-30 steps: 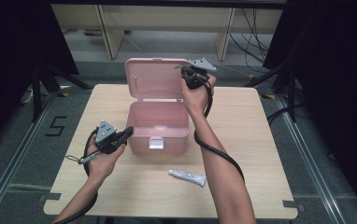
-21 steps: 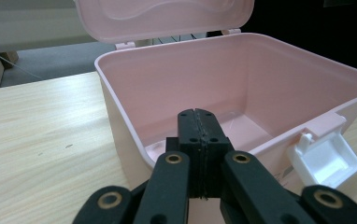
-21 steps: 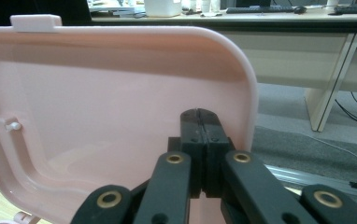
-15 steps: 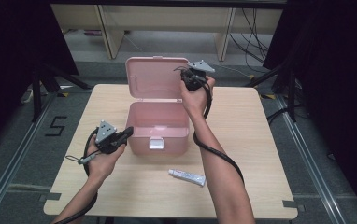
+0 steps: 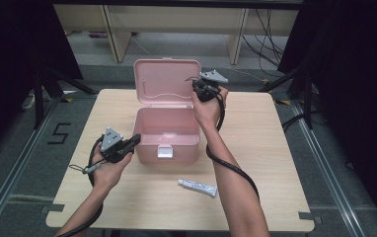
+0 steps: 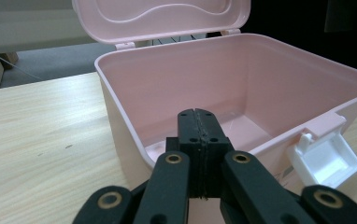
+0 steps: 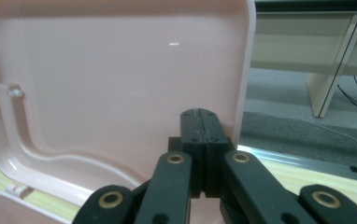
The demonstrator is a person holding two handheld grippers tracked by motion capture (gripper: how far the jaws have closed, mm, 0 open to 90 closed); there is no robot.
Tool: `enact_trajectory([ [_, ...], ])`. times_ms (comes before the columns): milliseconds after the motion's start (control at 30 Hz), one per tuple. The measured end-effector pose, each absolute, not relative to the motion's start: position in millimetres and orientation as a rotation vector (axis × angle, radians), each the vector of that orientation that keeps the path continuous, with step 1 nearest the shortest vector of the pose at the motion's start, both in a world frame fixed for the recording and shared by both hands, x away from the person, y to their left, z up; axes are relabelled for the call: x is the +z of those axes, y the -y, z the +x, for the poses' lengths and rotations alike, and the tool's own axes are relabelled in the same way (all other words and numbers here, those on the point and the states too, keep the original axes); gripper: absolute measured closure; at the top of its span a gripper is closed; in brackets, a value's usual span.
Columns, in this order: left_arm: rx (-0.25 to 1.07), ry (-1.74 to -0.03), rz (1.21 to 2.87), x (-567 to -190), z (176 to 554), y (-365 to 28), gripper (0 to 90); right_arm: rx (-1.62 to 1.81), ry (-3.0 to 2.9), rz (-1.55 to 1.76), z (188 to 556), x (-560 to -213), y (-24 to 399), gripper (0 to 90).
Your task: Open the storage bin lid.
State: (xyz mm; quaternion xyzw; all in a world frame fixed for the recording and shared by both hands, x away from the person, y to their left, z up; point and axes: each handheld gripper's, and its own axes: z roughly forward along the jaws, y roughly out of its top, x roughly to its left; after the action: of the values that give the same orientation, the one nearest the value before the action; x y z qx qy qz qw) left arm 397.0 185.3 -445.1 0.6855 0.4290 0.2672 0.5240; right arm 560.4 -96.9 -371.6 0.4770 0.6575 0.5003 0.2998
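Pink box sits mid-worktop, lid upright at far side. Right gripper closed, empty, at the lid's right edge. Left gripper closed, empty, against the box's left wall. Toothpaste tube lies crosswise, nearer than the box; left gripper closer.

Print on tube too small to read (high view); lid cut off by top edge in right gripper view.

Open box at the centre of the counter, lid upright behind it, tube lying below the box toward lower centre, left claw at the box's left wall, right claw at the lid's right edge
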Motion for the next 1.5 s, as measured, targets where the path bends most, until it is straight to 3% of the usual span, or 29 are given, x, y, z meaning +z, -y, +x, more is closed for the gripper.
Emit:
enact_trajectory([
  [500,0.641,-1.024,1.643,-445,397,-185,89.7,1.285,-1.791,1.297,556,-393,105,90.0],
  [1500,0.645,-1.024,1.641,-446,400,-184,89.7,1.268,-1.859,1.28,515,-403,130,88.5],
])
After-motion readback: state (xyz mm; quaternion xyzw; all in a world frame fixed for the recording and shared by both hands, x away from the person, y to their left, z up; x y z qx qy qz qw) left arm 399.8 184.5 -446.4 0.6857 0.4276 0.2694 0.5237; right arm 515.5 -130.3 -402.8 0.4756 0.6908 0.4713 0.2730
